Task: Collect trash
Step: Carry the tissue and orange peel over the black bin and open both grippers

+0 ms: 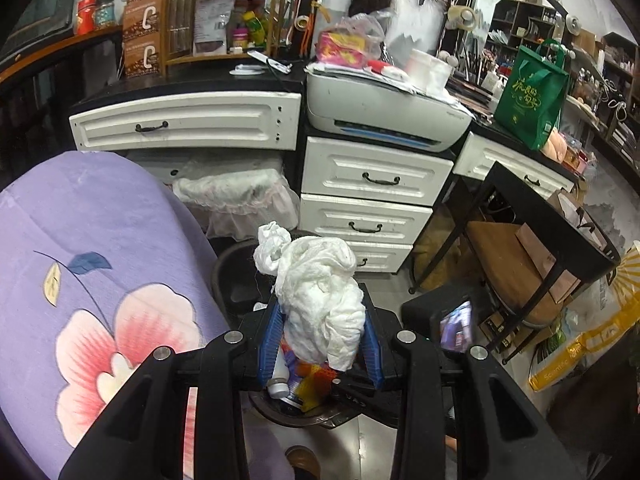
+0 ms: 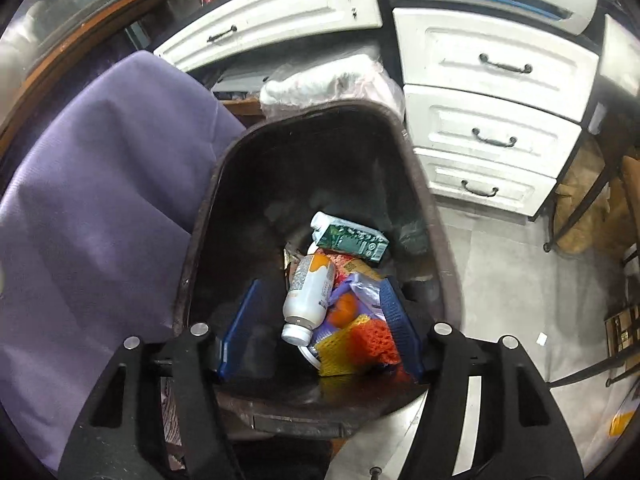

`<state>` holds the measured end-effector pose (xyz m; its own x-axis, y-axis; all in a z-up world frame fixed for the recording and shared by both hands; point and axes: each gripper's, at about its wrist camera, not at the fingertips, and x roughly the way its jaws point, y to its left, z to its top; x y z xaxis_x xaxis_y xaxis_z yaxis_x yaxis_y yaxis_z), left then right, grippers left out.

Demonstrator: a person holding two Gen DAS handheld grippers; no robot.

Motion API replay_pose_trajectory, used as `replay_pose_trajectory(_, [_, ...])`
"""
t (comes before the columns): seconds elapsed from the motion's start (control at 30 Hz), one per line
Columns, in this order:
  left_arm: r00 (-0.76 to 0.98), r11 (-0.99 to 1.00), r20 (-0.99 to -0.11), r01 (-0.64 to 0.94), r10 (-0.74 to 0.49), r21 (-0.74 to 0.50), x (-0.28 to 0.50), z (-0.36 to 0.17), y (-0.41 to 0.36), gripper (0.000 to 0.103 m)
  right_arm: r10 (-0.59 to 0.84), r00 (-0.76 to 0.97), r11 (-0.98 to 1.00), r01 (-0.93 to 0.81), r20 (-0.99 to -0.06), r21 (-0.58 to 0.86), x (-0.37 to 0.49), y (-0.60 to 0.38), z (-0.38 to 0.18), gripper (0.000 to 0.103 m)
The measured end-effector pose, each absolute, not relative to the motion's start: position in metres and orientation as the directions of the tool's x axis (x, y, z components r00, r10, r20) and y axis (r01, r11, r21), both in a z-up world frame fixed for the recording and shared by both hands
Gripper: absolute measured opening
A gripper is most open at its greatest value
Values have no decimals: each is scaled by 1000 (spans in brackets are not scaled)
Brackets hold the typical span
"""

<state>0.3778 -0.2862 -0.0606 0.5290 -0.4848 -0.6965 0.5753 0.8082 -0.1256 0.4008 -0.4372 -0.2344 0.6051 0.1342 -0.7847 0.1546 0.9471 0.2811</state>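
My left gripper (image 1: 320, 320) is shut on a crumpled white paper wad (image 1: 320, 276), which bulges up past the blue fingers (image 1: 270, 340). It hangs over a dark trash bin (image 1: 226, 276); a white bottle (image 1: 278, 384) and colourful scraps show below the wad. In the right wrist view my right gripper (image 2: 322, 284) stands open over the same bin (image 2: 436, 208), nothing pressed between its pads (image 2: 400, 320). On the bin's floor lie a white bottle (image 2: 308, 296), a green carton (image 2: 352, 238), an orange and yellow net (image 2: 360, 344) and a purple wrapper (image 2: 360, 288).
A purple flowered cover (image 1: 100, 260) lies close on the bin's left. White drawers (image 1: 372, 184) stand behind it, with a printer (image 1: 384, 108) on top. A black side table (image 1: 540, 240) is at the right, a black device with a lit screen (image 1: 456, 328) nearby. Grey floor (image 2: 500, 280) is right of the bin.
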Motion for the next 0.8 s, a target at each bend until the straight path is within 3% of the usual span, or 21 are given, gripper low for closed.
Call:
replay_pose_trajectory(0.17, [499, 805, -726, 580, -473, -125, 374, -79, -301, 35, 95, 638, 953, 163, -764, 254, 368, -452, -212, 63])
replay_pose_trajectory(0.23, [485, 801, -738, 586, -469, -124, 373, -86, -307, 35, 73, 647, 951, 184, -759, 248, 352, -461, -207, 71])
replay_pose_trajectory(0.8, [414, 830, -853, 556, -318, -40, 393, -164, -356, 36, 26, 711, 924, 251, -703, 288, 252, -504, -185, 71])
